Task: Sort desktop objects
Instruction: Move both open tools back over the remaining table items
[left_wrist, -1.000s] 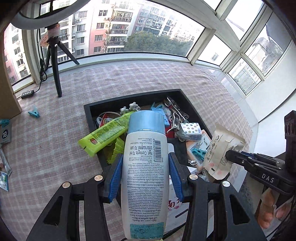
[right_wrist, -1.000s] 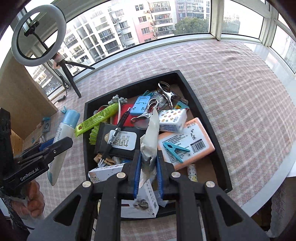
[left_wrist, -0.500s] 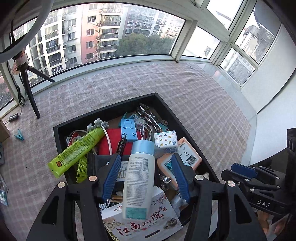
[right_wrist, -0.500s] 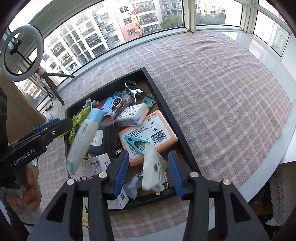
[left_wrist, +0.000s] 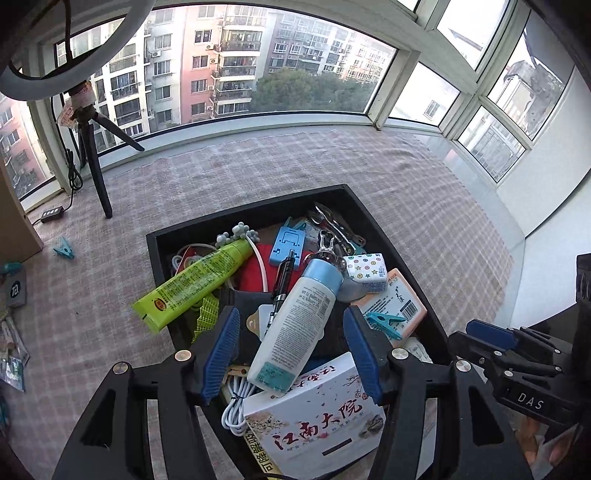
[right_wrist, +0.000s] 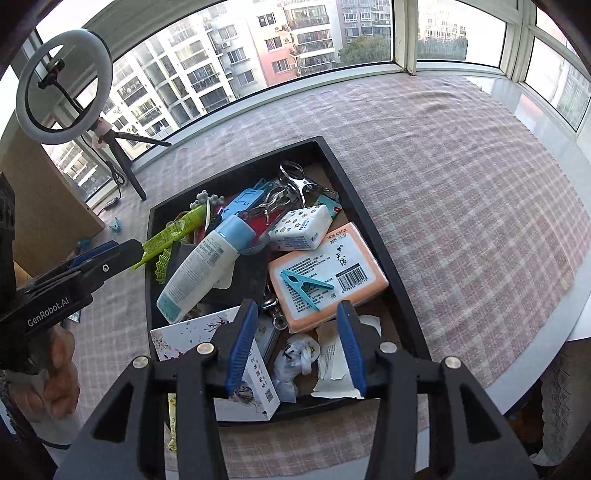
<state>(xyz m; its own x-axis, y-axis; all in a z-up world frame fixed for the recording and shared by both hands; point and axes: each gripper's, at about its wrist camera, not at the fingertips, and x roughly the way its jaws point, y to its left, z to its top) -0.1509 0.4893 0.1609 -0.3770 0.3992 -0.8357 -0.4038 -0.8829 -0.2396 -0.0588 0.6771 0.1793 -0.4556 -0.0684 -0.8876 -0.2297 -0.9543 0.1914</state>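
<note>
Two hand-held grippers released, jaws just opened | left hand-held gripper (left_wrist: 291, 354) above white blue-capped plastic bottle (left_wrist: 295, 325) lying diagonally in black tray (left_wrist: 162, 280) | right hand-held gripper (right_wrist: 295, 347) above torn white wrapper (right_wrist: 334, 363).

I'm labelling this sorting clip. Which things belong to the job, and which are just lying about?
Job:
black tray
white bottle
torn packet
teal clothespin on the table

Lying about:
ring light
tripod
power strip
</note>
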